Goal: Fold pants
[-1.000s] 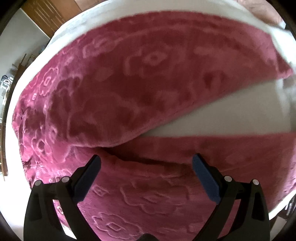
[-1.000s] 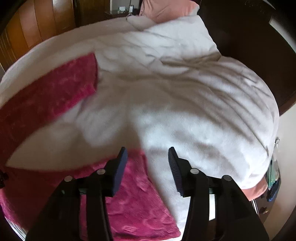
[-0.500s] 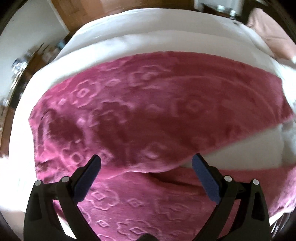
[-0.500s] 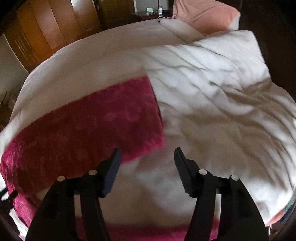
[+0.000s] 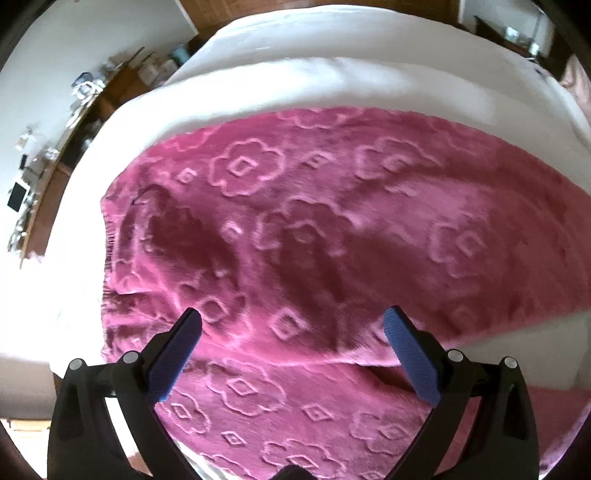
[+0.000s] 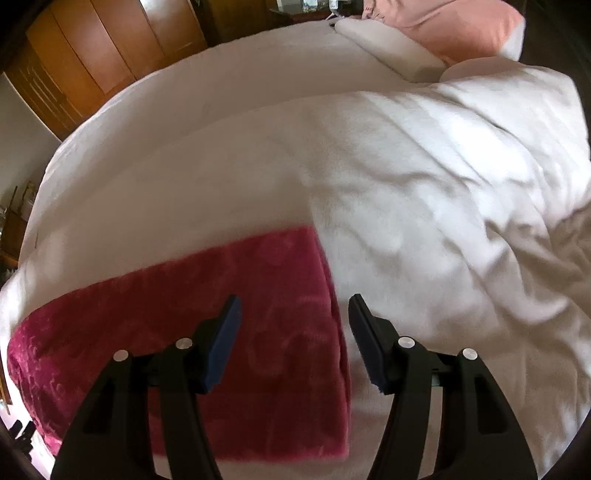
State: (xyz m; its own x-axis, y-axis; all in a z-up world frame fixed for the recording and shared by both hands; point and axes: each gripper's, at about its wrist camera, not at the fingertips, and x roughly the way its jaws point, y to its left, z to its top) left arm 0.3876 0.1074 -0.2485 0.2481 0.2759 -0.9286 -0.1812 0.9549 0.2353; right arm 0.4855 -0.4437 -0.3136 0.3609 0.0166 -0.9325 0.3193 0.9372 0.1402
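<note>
Pink fleece pants (image 5: pixel 332 229) with an embossed flower pattern lie flat on the white bed. In the left wrist view the waistband is at the left and the two legs split toward the right. My left gripper (image 5: pixel 291 347) is open and empty, above the crotch area. In the right wrist view one pant leg (image 6: pixel 207 332) ends in a straight cuff near the middle. My right gripper (image 6: pixel 293 339) is open and empty, straddling that cuff edge from above.
The white duvet (image 6: pixel 424 192) is rumpled on the right. A pink pillow (image 6: pixel 450 26) and a white pillow (image 6: pixel 391 48) lie at the head. A wooden wardrobe (image 6: pixel 96 55) stands beyond the bed. A cluttered shelf (image 5: pixel 55 147) lines the left wall.
Both grippers have moved toward the far leg: the left view has swung toward the waistband, the right view now has the far leg's cuff between its fingers. The right jaws have opened wider.
</note>
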